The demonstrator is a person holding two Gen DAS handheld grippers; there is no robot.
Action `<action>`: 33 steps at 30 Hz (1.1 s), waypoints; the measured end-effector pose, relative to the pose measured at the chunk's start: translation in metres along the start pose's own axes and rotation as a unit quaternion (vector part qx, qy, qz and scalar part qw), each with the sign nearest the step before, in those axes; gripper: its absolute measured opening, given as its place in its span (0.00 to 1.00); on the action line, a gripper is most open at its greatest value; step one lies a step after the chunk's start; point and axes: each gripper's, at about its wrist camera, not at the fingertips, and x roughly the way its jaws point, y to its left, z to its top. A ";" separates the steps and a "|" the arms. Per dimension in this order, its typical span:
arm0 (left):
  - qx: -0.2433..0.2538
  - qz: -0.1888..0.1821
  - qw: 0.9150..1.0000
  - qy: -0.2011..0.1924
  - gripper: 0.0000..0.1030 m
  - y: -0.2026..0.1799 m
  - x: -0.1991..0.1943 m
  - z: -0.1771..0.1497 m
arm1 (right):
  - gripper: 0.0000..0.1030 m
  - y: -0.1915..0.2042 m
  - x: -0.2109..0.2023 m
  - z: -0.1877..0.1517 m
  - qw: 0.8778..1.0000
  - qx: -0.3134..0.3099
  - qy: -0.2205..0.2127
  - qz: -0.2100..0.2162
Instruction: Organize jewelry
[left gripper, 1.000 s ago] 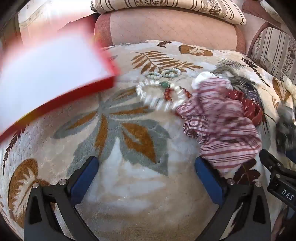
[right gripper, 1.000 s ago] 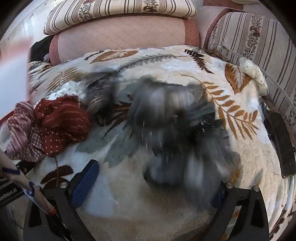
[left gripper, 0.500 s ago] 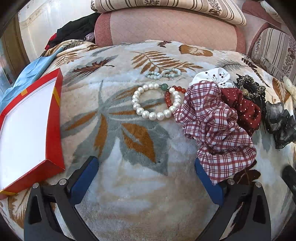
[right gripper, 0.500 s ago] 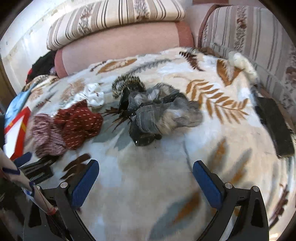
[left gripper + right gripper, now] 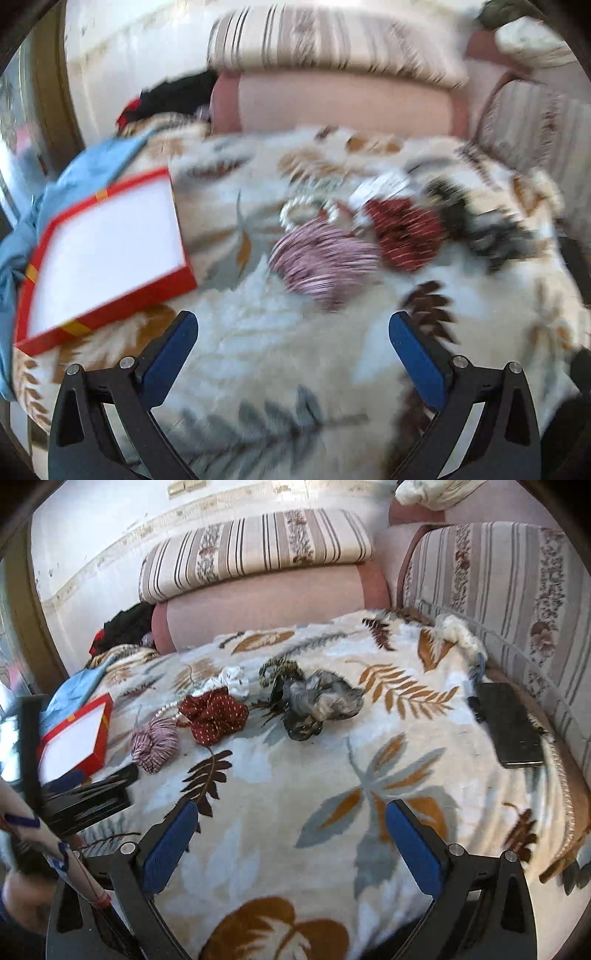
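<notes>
1. Above the leaf-patterned blanket (image 5: 369, 768), we hold the left gripper (image 5: 293, 350) and the right gripper (image 5: 291, 834) with jaws spread wide, nothing between the blue pads of either.
2. Since half a second ago both have pulled back and up; the left view is now smeared by motion and the pile sits further off.
3. We judge this a reset: no item is picked yet, so the sorting is barely begun.
4. The pearl bracelet (image 5: 166, 709) lies by the red dotted scrunchie (image 5: 214, 716), with the plaid scrunchie (image 5: 155, 744) just beside and the grey scrunchie (image 5: 317, 701) near.
5. The red box (image 5: 107, 254) rests at the blanket's left edge; its white interior holds nothing we can see.
</notes>
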 end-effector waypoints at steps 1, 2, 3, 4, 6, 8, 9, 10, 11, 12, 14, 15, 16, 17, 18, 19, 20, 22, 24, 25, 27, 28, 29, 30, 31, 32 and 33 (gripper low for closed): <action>0.003 0.000 1.000 -0.017 1.00 0.001 -0.018 0.001 | 1.00 -0.001 -0.005 0.000 1.000 0.002 -0.004 -0.001; 0.007 0.000 1.000 -0.031 1.00 0.002 -0.033 0.002 | 1.00 -0.002 -0.009 0.001 1.000 0.005 -0.007 0.001; 0.010 0.000 0.999 -0.038 1.00 0.003 -0.045 0.003 | 1.00 -0.003 -0.014 0.002 1.000 0.009 -0.011 0.002; 0.012 0.001 0.999 -0.043 1.00 0.003 -0.053 0.004 | 1.00 -0.004 -0.018 0.004 1.000 0.013 -0.017 0.004; 0.012 -0.002 0.998 -0.057 1.00 0.004 -0.066 0.008 | 1.00 -0.004 -0.024 0.006 1.000 0.017 -0.023 0.005; 0.012 -0.006 0.998 -0.062 1.00 0.004 -0.073 0.010 | 1.00 -0.004 -0.028 0.007 0.999 0.017 -0.026 0.007; 0.012 -0.010 0.998 -0.063 1.00 0.004 -0.075 0.011 | 1.00 -0.003 -0.030 0.007 0.999 0.016 -0.027 0.008; 0.011 -0.009 0.998 -0.064 1.00 0.005 -0.077 0.011 | 1.00 -0.002 -0.032 0.007 0.999 0.013 -0.028 0.008; 0.010 -0.009 0.998 -0.067 1.00 0.005 -0.079 0.010 | 1.00 0.000 -0.033 0.006 0.999 0.010 -0.029 0.008; 0.009 -0.013 0.998 -0.069 1.00 0.005 -0.082 0.010 | 1.00 0.002 -0.035 0.007 1.000 0.007 -0.029 0.008; 0.009 -0.011 0.998 -0.068 1.00 0.005 -0.084 0.009 | 1.00 0.004 -0.036 0.006 1.000 0.003 -0.029 0.009; 0.007 -0.013 0.998 -0.068 1.00 0.006 -0.085 0.008 | 1.00 0.005 -0.036 0.006 1.000 0.001 -0.029 0.009; 0.007 -0.015 0.998 -0.068 1.00 0.006 -0.086 0.007 | 1.00 0.006 -0.037 0.005 1.000 0.000 -0.029 0.009; 0.008 -0.015 0.998 -0.067 1.00 0.006 -0.086 0.007 | 1.00 0.007 -0.037 0.004 1.000 -0.001 -0.028 0.009; 0.008 -0.013 0.998 -0.066 1.00 0.006 -0.086 0.007 | 1.00 0.008 -0.037 0.004 1.000 -0.002 -0.027 0.009; 0.008 -0.014 0.998 -0.067 1.00 0.007 -0.086 0.007 | 1.00 0.009 -0.036 0.004 1.000 -0.002 -0.026 0.008; 0.009 -0.014 0.998 -0.068 1.00 0.007 -0.086 0.006 | 1.00 0.009 -0.036 0.003 1.000 -0.002 -0.025 0.009; 0.010 -0.012 0.998 -0.066 1.00 0.007 -0.085 0.006 | 1.00 0.011 -0.035 0.002 1.000 -0.004 -0.023 0.010; 0.009 -0.013 0.998 -0.065 1.00 0.007 -0.085 0.006 | 1.00 0.012 -0.033 0.002 1.000 -0.006 -0.021 0.011; 0.010 -0.011 0.998 -0.065 1.00 0.007 -0.085 0.006 | 1.00 0.013 -0.033 0.001 1.000 -0.007 -0.020 0.011; 0.009 -0.012 0.998 -0.063 1.00 0.008 -0.084 0.005 | 1.00 0.014 -0.031 0.000 1.000 -0.009 -0.017 0.012; 0.009 -0.010 0.998 -0.062 1.00 0.008 -0.083 0.005 | 1.00 0.014 -0.029 0.000 1.000 -0.009 -0.015 0.012; 0.010 -0.009 0.998 -0.061 1.00 0.008 -0.082 0.004 | 1.00 0.014 -0.028 -0.001 1.000 -0.009 -0.014 0.013; 0.010 -0.009 0.998 -0.060 1.00 0.008 -0.081 0.004 | 1.00 0.014 -0.027 -0.001 1.000 -0.009 -0.012 0.014; 0.010 -0.011 0.998 -0.057 1.00 0.007 -0.080 0.004 | 1.00 0.014 -0.026 -0.002 1.000 -0.009 -0.010 0.014; 0.011 -0.010 0.998 -0.055 1.00 0.007 -0.079 0.003 | 1.00 0.014 -0.025 -0.002 1.000 -0.009 -0.009 0.014; 0.011 -0.009 0.998 -0.054 1.00 0.007 -0.078 0.003 | 1.00 0.014 -0.024 -0.003 1.000 -0.009 -0.007 0.015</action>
